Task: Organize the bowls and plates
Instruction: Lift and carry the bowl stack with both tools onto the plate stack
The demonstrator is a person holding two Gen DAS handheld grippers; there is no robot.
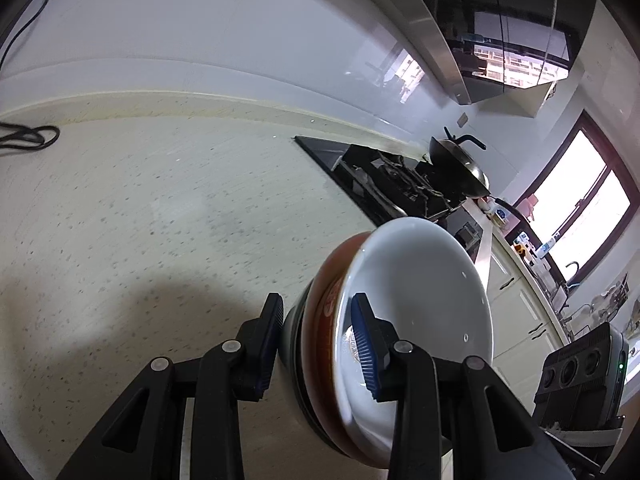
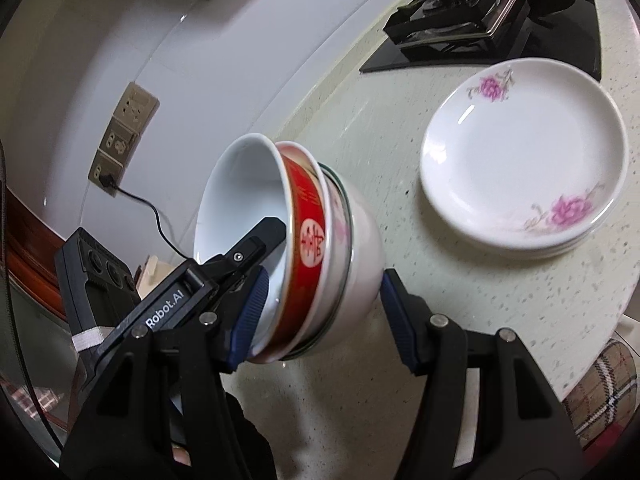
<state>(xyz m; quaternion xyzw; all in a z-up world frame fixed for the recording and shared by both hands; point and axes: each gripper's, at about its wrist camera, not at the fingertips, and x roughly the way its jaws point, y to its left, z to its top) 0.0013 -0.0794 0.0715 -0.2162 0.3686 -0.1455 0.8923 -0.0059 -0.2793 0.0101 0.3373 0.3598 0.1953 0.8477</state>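
Note:
A nested stack of bowls (image 2: 320, 248) is held tilted on its side above the counter: a white outer bowl, a red bowl with a gold character, a white inner bowl. My left gripper (image 1: 318, 334) is shut on the stack's rim (image 1: 400, 300), one finger inside the inner bowl, one outside. My right gripper (image 2: 320, 314) brackets the same stack from the other side; its right pad (image 2: 394, 312) stands a little off the white bowl's base, so it is open. The left gripper's finger (image 2: 256, 244) shows inside the bowl in the right wrist view. A stack of white floral plates (image 2: 524, 160) lies on the counter to the right.
A speckled cream countertop (image 1: 140, 220) runs to a white backsplash. A black gas hob (image 2: 472, 12) sits behind the plates, with a wok (image 1: 460, 160) on it. A wall socket with a black cable (image 2: 120, 136) is at the left. A plaid cloth (image 2: 604, 392) is at the counter's right edge.

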